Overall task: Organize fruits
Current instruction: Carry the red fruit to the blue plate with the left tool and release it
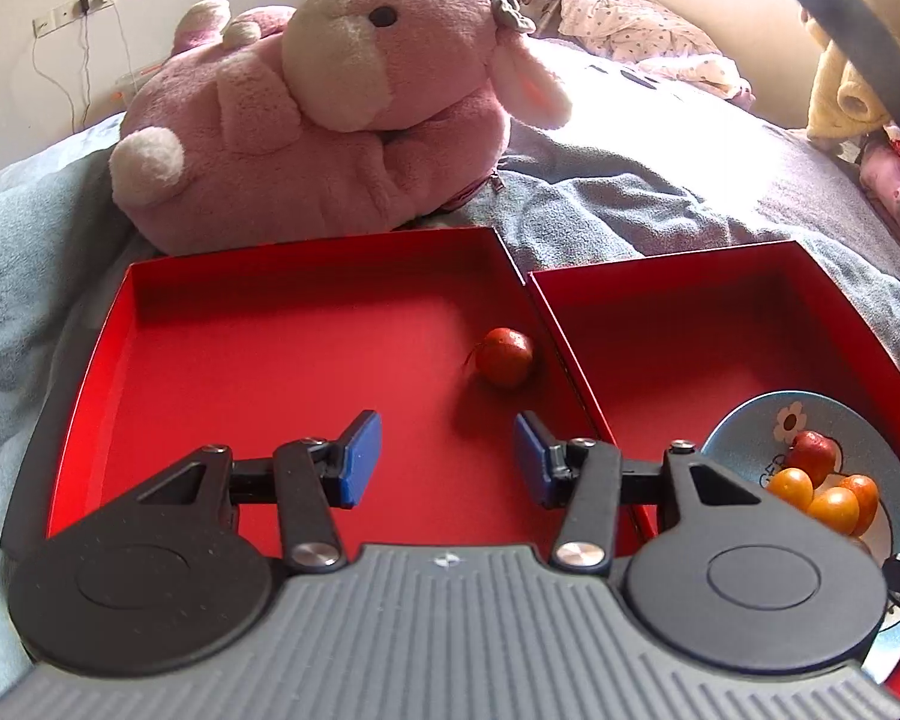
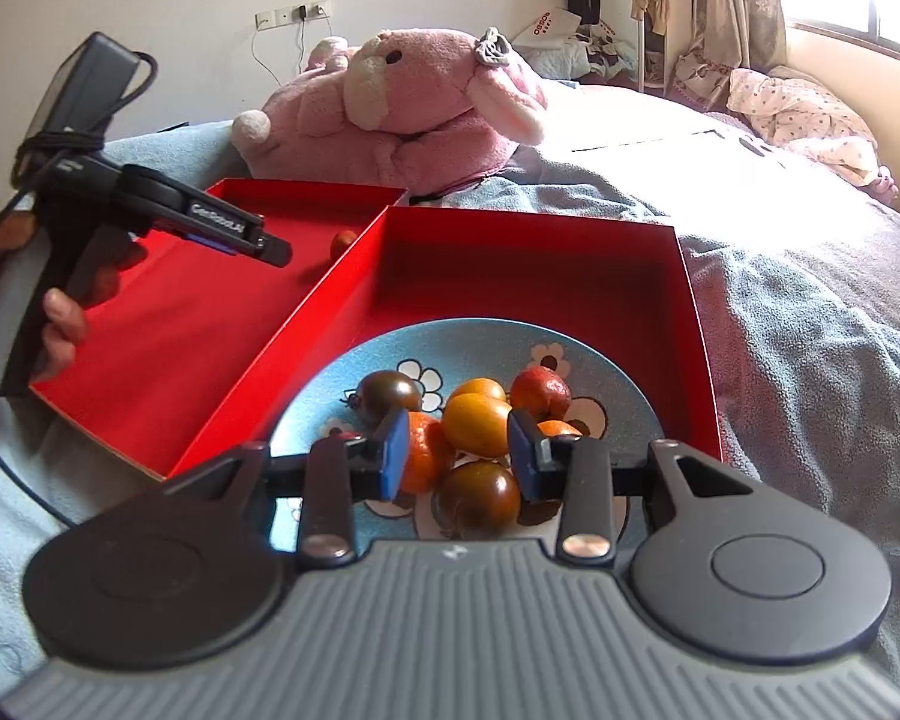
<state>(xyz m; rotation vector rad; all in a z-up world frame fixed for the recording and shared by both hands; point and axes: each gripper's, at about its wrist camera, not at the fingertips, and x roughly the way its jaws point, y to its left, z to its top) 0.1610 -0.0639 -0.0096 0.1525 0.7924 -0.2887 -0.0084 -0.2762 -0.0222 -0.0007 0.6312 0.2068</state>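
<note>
Two red trays lie side by side on a bed. The left red tray [image 1: 150,324] holds one small red fruit [image 1: 504,355] near its right wall. My left gripper [image 1: 448,455] is open and empty above this tray, a little short of the fruit. The right red tray [image 2: 699,324] holds a blue flowered plate [image 2: 624,387] with several small fruits, orange, red and dark brown. My right gripper [image 2: 457,456] is open just above the pile, its pads on either side of an orange fruit [image 2: 476,423], above a dark brown fruit [image 2: 479,501]. The left gripper also shows in the right wrist view [image 2: 273,252].
A big pink plush toy [image 1: 330,108] lies just behind the left tray. Grey-blue blankets [image 2: 810,330] cover the bed around the trays. Clothes and a window are at the far right. A black cable [image 1: 852,30] crosses the upper right of the left wrist view.
</note>
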